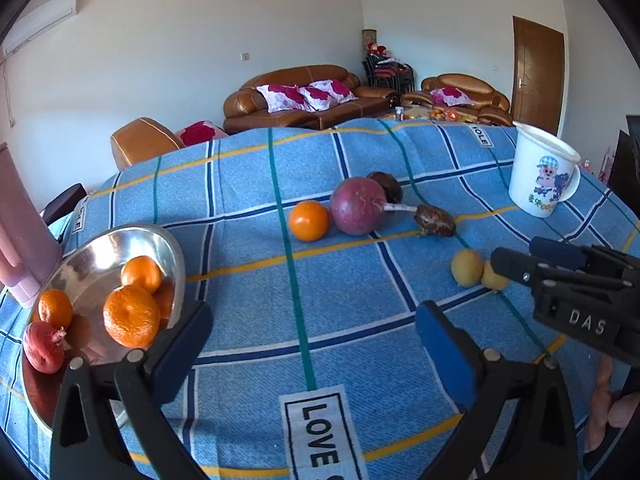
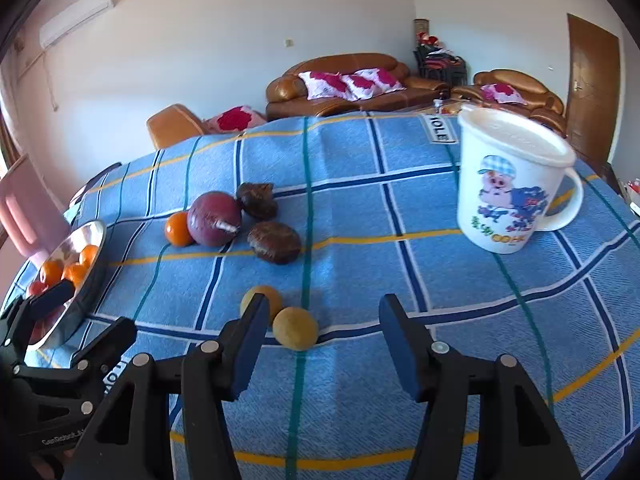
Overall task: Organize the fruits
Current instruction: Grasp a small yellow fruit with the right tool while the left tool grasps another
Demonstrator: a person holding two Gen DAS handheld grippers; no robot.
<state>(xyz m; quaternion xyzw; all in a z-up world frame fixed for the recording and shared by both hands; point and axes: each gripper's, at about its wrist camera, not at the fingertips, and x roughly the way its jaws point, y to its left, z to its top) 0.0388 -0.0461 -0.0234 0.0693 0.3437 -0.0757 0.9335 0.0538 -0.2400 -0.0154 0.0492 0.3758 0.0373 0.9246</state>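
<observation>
Right tongs (image 2: 320,344) stand apart, gripping nothing, two yellow fruits (image 2: 295,328) just ahead on the worktop (image 2: 400,280). Left tongs (image 1: 314,344) gape empty beside the metal bowl (image 1: 100,256) of oranges (image 1: 131,316) at the left edge

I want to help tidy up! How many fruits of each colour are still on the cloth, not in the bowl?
Orange fruit: 1
Purple-red fruit: 1
Dark brown fruits: 2
Yellow fruits: 2
Total: 6
</observation>
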